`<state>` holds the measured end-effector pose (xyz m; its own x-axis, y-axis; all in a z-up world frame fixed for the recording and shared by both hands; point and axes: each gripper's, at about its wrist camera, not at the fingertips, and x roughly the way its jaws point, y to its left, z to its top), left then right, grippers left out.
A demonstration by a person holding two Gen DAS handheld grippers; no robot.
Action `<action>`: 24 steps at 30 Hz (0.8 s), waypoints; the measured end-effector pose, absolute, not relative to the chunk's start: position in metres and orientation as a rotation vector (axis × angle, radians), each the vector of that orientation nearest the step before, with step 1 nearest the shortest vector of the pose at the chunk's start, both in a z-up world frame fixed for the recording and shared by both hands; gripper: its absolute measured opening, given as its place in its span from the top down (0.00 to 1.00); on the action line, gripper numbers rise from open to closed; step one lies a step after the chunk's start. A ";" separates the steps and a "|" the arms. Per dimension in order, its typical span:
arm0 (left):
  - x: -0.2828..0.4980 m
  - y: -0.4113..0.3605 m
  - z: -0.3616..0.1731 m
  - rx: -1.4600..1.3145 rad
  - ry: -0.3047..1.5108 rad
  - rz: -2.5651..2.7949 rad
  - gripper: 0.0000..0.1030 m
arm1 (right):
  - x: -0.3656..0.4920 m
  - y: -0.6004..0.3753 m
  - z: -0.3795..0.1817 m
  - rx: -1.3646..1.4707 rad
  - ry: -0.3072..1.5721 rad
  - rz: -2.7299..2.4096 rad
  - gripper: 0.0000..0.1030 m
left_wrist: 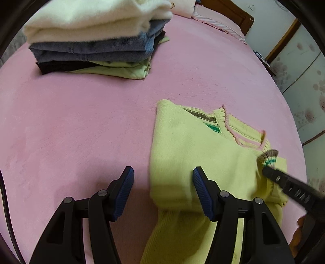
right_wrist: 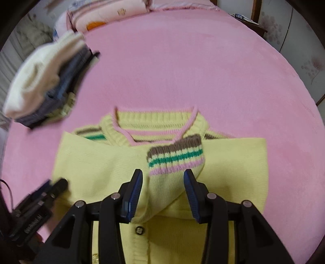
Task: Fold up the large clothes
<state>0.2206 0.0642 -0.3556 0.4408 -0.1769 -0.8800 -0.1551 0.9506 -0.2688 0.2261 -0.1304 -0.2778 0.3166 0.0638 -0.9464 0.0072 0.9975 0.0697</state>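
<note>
Folding yellow cardigan (right_wrist: 97,162) lying mid-bed, toward near edge of pink bed (right_wrist: 182,71). Laying striped cuff (right_wrist: 175,157) across chest. Both grippers, left (left_wrist: 163,193) and right (right_wrist: 163,193), gaping apart, gripping nothing. Needing hem pinched next, judging so.

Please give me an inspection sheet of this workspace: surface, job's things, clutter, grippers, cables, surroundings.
Surface: pink bed cover, flat.
Job's things: yellow knit cardigan lying partly folded, its striped cuff on top.
Clutter: stack of folded clothes at the far left.
Grippers: left gripper open over the cardigan's edge; right gripper open, sleeve between its fingers.
Cables: dark cable at the left edge.
Surroundings: pillows, wooden headboard, flowered cabinet door.
</note>
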 end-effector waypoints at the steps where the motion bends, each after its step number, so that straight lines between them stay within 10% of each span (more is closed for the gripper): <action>1: 0.223 0.063 -0.357 -0.329 1.122 -0.016 0.43 | 0.227 -0.129 -0.284 0.030 1.265 -0.007 0.59; 8: 0.230 0.057 -0.360 -0.310 1.137 -0.053 0.43 | 0.224 -0.150 -0.281 0.130 1.239 0.029 0.87; 14: 0.228 0.054 -0.361 -0.328 1.135 -0.069 0.43 | 0.205 -0.187 -0.246 0.279 1.005 0.142 0.87; 24: 0.227 0.044 -0.360 -0.281 1.145 -0.063 0.43 | 0.190 -0.237 -0.294 0.353 1.167 0.023 0.69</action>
<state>0.2273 0.0443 -0.3604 0.4158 -0.1923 -0.8889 -0.0933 0.9632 -0.2520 0.1898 -0.2367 -0.2941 0.3991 0.1991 -0.8950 0.1638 0.9450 0.2833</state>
